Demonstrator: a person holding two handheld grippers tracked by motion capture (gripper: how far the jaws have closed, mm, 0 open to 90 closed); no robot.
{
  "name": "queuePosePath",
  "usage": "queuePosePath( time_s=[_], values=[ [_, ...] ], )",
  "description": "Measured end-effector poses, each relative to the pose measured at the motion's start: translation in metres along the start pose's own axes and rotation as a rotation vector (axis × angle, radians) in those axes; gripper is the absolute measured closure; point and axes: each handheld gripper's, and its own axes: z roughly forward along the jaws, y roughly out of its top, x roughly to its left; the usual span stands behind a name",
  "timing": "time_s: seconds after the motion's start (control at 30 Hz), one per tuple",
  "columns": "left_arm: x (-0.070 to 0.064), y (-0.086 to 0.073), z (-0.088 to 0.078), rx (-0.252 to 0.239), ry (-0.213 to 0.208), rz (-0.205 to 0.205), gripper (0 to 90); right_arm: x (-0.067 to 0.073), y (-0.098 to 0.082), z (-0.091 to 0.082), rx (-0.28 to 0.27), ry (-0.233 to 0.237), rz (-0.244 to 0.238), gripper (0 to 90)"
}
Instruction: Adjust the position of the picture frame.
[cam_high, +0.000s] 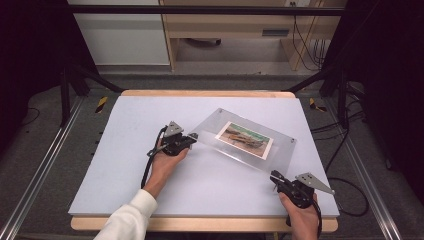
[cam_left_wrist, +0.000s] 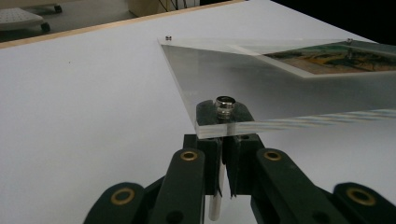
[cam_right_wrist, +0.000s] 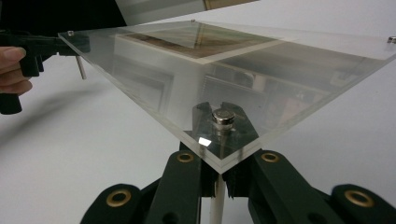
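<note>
Gripping acrylic photo frame (cam_high: 243, 140) pegs, both jaws clamped, above white tabletop (cam_high: 130, 130), grey floor (cam_high: 45, 145).

A white table (cam_high: 130, 165) with a wooden edge stands on grey floor (cam_high: 45, 150). Behind it sit a wooden desk (cam_high: 225, 22) and dangling cables (cam_high: 307, 45).

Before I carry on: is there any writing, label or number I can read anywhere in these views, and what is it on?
No readable text in these views.
Picture inside the clear acrylic frame: a painted scene, no lettering visible.
Yellow-black hazard stickers on the floor: stripes only, no words.
Metal standoff cap above the left tool: no marking I can make out.
</note>
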Motion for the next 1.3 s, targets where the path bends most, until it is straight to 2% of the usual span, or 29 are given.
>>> queuePosePath(
  time_s=[0.1,0.27,0.4,0.57,0.73,0.83,1.07,1.3],
  values=[
    [-0.001,0.001,-0.003,-0.004,-0.007,0.004,84.2,0.0,0.001,-0.001,-0.01,0.0,0.01,84.8],
    [-0.009,0.007,-0.013,-0.029,-0.022,0.016,84.5,-0.003,0.006,-0.008,-0.064,-0.01,-0.001,84.9],
    [-0.012,0.009,-0.023,-0.05,-0.024,0.02,84.5,-0.003,0.011,-0.012,-0.095,0.0,-0.012,84.5],
    [-0.014,0.013,-0.04,-0.086,-0.016,0.027,84.5,0.0,0.015,-0.012,-0.098,0.016,-0.041,83.7],
    [-0.011,0.014,-0.056,-0.098,0.002,0.035,84.4,0.005,0.02,-0.007,-0.087,0.039,-0.066,82.9],
    [-0.007,0.013,-0.067,-0.114,0.019,0.026,84.4,0.009,0.024,-0.002,-0.083,0.054,-0.093,82.5],
    [0.005,0.004,-0.095,-0.155,0.066,-0.016,84.4,0.023,0.039,0.017,-0.088,0.114,-0.115,82.8],
    [0.016,-0.008,-0.122,-0.186,0.12,-0.056,84.4,0.036,0.052,0.044,-0.081,0.17,-0.141,83.1]
  ],
)
